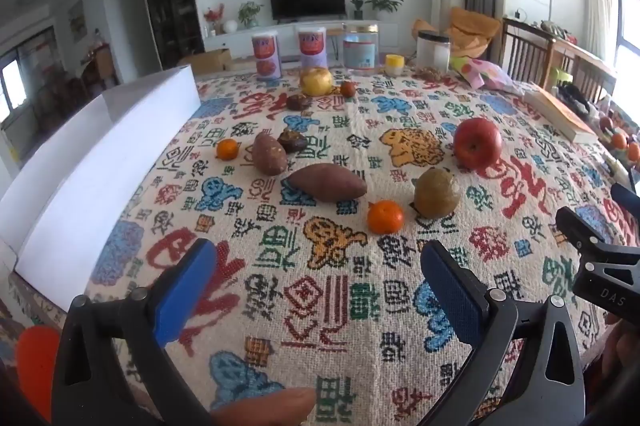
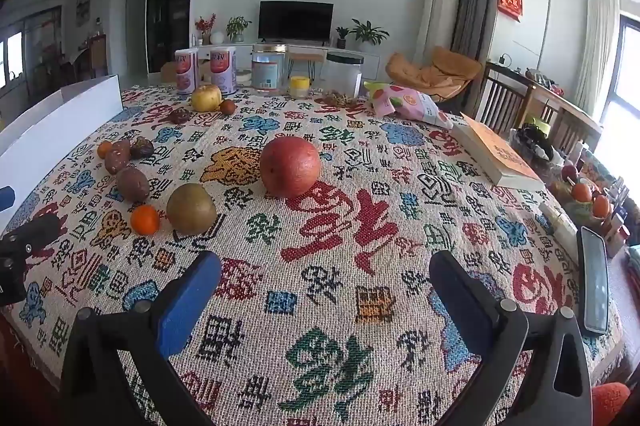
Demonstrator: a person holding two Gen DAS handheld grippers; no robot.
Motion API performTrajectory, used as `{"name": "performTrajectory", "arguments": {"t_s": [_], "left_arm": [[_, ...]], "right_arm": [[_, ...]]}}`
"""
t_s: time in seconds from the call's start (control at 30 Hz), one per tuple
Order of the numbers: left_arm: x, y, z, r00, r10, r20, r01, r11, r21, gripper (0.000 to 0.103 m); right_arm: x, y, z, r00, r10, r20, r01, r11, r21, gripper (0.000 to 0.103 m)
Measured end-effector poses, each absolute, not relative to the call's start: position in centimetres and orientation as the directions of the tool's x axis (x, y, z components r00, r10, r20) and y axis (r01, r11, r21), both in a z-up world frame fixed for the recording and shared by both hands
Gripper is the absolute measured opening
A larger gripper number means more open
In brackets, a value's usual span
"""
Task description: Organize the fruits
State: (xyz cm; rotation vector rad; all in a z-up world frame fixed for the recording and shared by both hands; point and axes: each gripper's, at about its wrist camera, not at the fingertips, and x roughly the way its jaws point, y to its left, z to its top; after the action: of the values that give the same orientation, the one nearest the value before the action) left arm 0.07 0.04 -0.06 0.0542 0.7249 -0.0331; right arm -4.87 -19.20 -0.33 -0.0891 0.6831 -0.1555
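Observation:
Fruit lies scattered on a patterned tablecloth (image 1: pixel 320 290). A red apple (image 1: pixel 477 148) (image 2: pixel 290 167), a brown pear (image 1: pixel 436 192) (image 2: pixel 191 209), a small orange (image 1: pixel 385 217) (image 2: pixel 145 219), two sweet potatoes (image 1: pixel 327 182) (image 1: pixel 269 153), another small orange (image 1: pixel 227 149), a yellow apple (image 1: pixel 316 81) (image 2: pixel 206 97) and dark fruits (image 1: pixel 293 141) show. My left gripper (image 1: pixel 316 262) is open and empty, hovering short of the orange. My right gripper (image 2: pixel 324 274) is open and empty, short of the red apple.
A white box (image 1: pixel 100 154) (image 2: pixel 60 122) stands along the table's left side. Cans (image 1: pixel 266 55), jars (image 1: pixel 360 46) and a snack bag (image 2: pixel 408 102) line the far edge. A book (image 2: pixel 496 154), a phone (image 2: pixel 594 286) and a fruit bowl (image 2: pixel 580 198) sit at right.

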Motion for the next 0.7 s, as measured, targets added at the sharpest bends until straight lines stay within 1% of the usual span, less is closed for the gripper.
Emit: {"name": "performTrajectory", "arguments": {"t_s": [0.1, 0.13, 0.2, 0.23, 0.33, 0.7], "left_arm": [[1.0, 0.0, -0.6, 0.729, -0.014, -0.685, 0.054, 0.998, 0.037, 0.102], [0.6, 0.2, -0.4, 0.751, -0.012, -0.66, 0.05, 0.998, 0.038, 0.102], [-0.2, 0.2, 0.0, 0.771, -0.002, -0.636, 0.046, 0.998, 0.052, 0.102], [-0.4, 0.2, -0.1, 0.771, 0.0, -0.637, 0.045, 0.997, 0.054, 0.102], [-0.6, 0.2, -0.4, 0.767, 0.017, -0.642, 0.038, 0.997, 0.072, 0.102], [-0.3, 0.5, -0.8, 0.763, 0.032, -0.646, 0.017, 0.997, 0.07, 0.102]], "right_arm": [[-4.6, -19.1, -0.3, 0.765, -0.175, -0.619, 0.103, 0.983, -0.151, 0.103], [-5.0, -18.5, -0.1, 0.78, -0.187, -0.597, 0.105, 0.98, -0.17, 0.103], [-5.0, -18.6, 0.1, 0.782, -0.175, -0.599, 0.096, 0.982, -0.162, 0.103], [-5.5, -19.0, 0.1, 0.792, -0.17, -0.587, 0.094, 0.983, -0.159, 0.103], [-5.2, -18.4, -0.3, 0.784, -0.174, -0.596, 0.083, 0.981, -0.177, 0.103], [-5.1, -18.0, -0.9, 0.793, -0.184, -0.581, 0.084, 0.977, -0.196, 0.103]]}}
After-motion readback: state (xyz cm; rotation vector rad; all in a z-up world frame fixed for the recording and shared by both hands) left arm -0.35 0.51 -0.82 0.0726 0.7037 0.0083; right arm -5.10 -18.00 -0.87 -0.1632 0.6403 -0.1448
